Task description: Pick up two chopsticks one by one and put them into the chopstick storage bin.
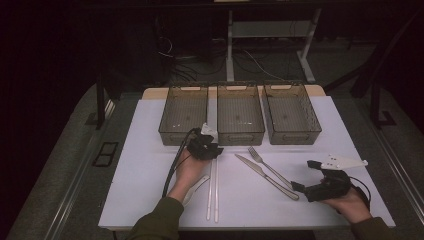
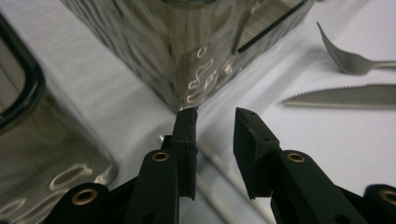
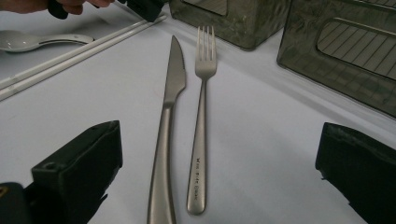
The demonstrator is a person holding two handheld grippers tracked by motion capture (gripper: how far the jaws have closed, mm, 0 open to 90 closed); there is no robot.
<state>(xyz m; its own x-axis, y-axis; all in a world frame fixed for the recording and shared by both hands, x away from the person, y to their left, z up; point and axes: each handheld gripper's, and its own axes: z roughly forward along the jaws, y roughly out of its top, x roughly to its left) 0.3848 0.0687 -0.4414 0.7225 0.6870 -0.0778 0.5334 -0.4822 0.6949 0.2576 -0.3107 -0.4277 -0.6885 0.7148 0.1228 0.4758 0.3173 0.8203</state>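
A steel knife (image 1: 265, 175) and fork (image 1: 267, 166) lie side by side right of the table's centre. Two white chopsticks (image 1: 213, 190) lie parallel at front centre, with a white spoon (image 1: 196, 189) beside them, partly under the left hand. My left gripper (image 1: 209, 149) hovers over the chopsticks' far ends, its jaws open a little, and the chopsticks (image 2: 219, 175) show between and below them. My right gripper (image 1: 305, 175) sits at the front right, wide open and holding nothing. In its own view the knife (image 3: 168, 116) and fork (image 3: 201, 116) lie ahead between the jaws.
Three smoky see-through bins (image 1: 183, 135) (image 1: 240, 136) (image 1: 292, 136) stand in a row at the back of the white table (image 1: 150, 190). The corner of one bin (image 2: 187, 60) is just ahead of the left jaws. Cables and desk legs are on the floor beyond.
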